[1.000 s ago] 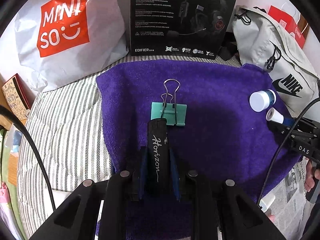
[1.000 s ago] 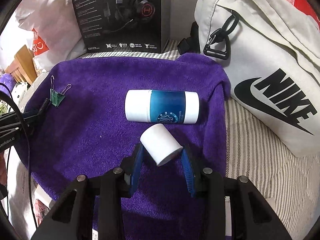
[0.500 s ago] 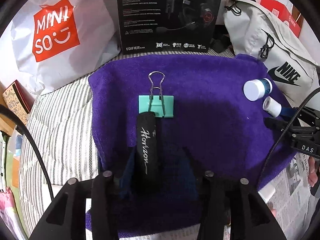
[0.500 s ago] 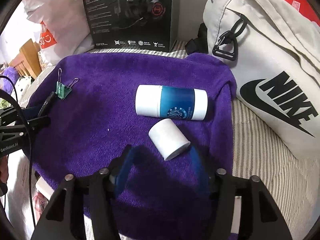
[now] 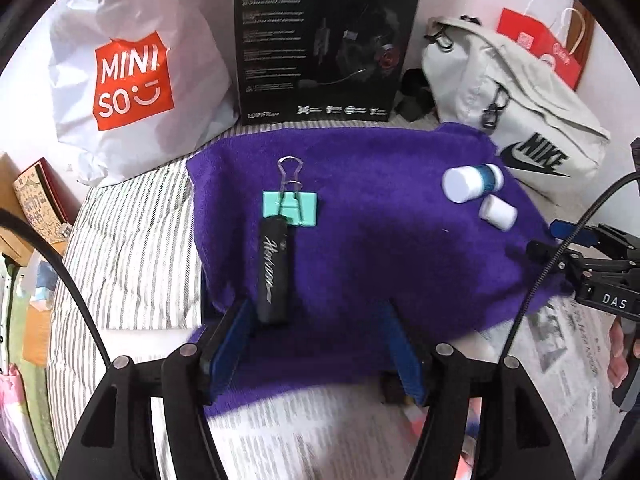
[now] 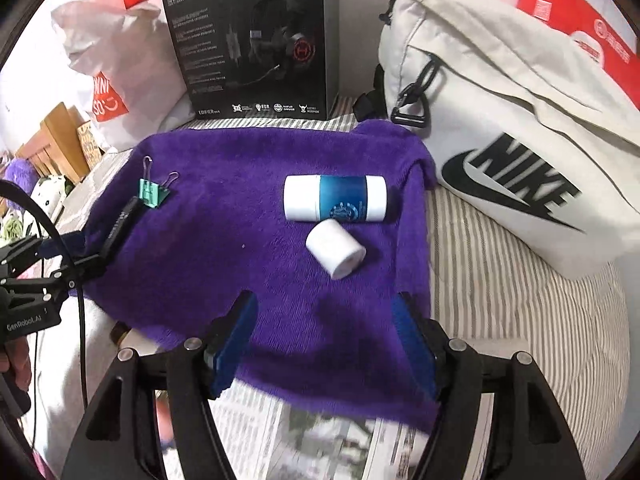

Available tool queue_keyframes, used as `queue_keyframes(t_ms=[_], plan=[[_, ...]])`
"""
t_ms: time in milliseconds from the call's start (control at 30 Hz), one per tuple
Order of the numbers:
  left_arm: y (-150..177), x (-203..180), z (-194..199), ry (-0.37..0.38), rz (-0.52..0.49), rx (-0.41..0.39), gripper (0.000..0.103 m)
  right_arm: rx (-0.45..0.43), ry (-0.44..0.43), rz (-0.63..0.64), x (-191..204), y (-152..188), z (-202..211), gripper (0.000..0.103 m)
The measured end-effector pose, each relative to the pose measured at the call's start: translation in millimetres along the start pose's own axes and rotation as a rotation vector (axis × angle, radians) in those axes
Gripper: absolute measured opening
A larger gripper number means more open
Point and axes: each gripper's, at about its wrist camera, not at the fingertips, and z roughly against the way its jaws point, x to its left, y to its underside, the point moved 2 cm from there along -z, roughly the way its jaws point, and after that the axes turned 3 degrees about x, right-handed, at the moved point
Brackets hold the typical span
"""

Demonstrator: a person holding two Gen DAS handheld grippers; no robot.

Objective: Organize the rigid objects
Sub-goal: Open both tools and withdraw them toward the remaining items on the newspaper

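Observation:
A purple towel (image 5: 360,248) carries all the objects. On its left, a black "Horizon" stick (image 5: 274,270) lies end to end with a teal binder clip (image 5: 290,208). My left gripper (image 5: 316,328) is opening; the stick's near end lies free by its left finger, gripped by neither pad. On the towel's right, a small white cylinder (image 6: 336,254) lies just in front of a white-and-blue bottle (image 6: 336,198). My right gripper (image 6: 324,316) is opening just short of the cylinder, with only towel between its fingers. The clip (image 6: 152,194) and stick (image 6: 122,220) also show in the right wrist view.
Behind the towel stand a white Miniso bag (image 5: 132,80), a black headset box (image 5: 324,40) and a grey Nike bag (image 6: 520,128). Striped bedding (image 5: 128,248) lies to the left, newspaper (image 6: 340,448) under the near edge. A hand (image 5: 618,356) holds the right gripper.
Both grippers have opened and drawn back and up. The left one let go of the black stick, the right one let go of the small white cylinder; both objects now lie on the towel.

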Motion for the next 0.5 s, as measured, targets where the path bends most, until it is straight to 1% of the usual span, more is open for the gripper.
queue_keyframes(t_ms=[67, 167, 267, 500], plan=[[6.5, -5.5, 10.0, 0.013, -0.008, -0.010, 0.066, -0.010, 0.003, -0.005, 1.4, 6.7, 9.9, 0.070], [19.5, -15.5, 25.6, 0.014, -0.027, -0.027, 0.070, -0.030, -0.004, -0.019, 3.5, 19.6, 27.7, 0.071], [33.5, -22.7, 33.9, 0.022, -0.030, -0.028, 0.071, -0.047, -0.006, -0.027, 5.1, 34.1, 43.5, 0.073], [69.7, -43.0, 29.5, 0.030, -0.037, 0.015, 0.071, -0.055, -0.021, -0.048, 5.8, 71.6, 63.2, 0.074]])
